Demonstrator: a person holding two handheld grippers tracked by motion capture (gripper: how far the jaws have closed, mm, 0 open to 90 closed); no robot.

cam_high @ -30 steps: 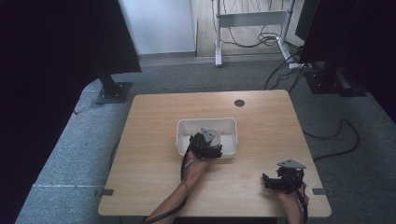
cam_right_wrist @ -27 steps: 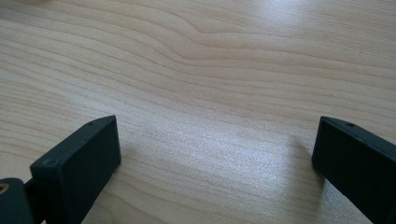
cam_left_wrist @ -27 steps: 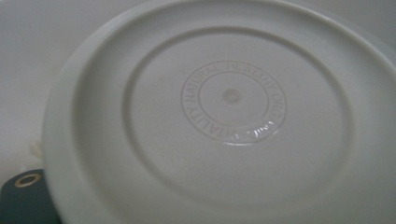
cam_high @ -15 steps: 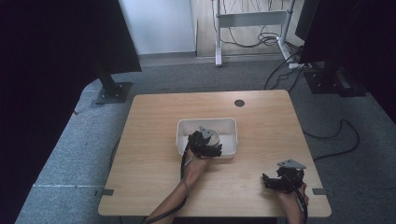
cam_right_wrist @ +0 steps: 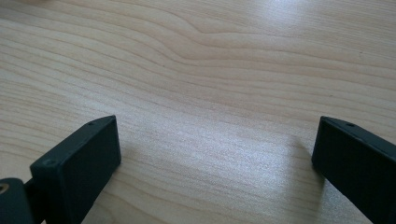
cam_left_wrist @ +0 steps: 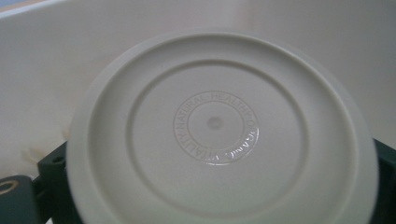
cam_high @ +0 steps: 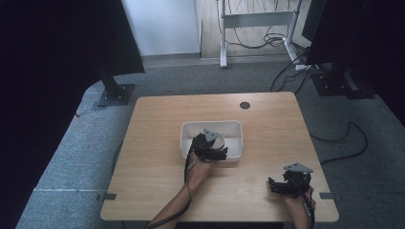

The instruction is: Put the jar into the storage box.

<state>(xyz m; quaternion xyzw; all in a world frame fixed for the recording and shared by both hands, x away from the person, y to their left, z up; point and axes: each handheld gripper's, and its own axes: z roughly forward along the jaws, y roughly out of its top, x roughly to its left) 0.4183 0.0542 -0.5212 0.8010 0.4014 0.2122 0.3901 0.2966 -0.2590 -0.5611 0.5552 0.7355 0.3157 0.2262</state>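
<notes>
A white rectangular tub (cam_high: pixel 235 126) stands in the middle of the wooden table (cam_high: pixel 157 143). My left gripper (cam_high: pixel 209 144) reaches over the tub's near left part, shut on a round cream lid (cam_high: pixel 218 139). In the left gripper view the lid (cam_left_wrist: pixel 219 135) faces the camera with embossed ring lettering; the dark jaws press its left and right edges, and the tub's white wall (cam_left_wrist: pixel 140 37) is behind it. My right gripper (cam_high: pixel 273 184) rests near the table's front right corner, open. In the right gripper view its jaws (cam_right_wrist: pixel 215 154) stand wide apart over bare wood.
A small dark round hole (cam_high: pixel 245 105) sits near the table's far edge. Black stands (cam_high: pixel 112 93) and cables (cam_high: pixel 344 143) lie on the grey floor around the table. A hand and forearm (cam_high: pixel 191 183) come in from the front edge.
My left gripper with the lid has shifted only slightly over the tub. The right gripper has stayed where it was.
</notes>
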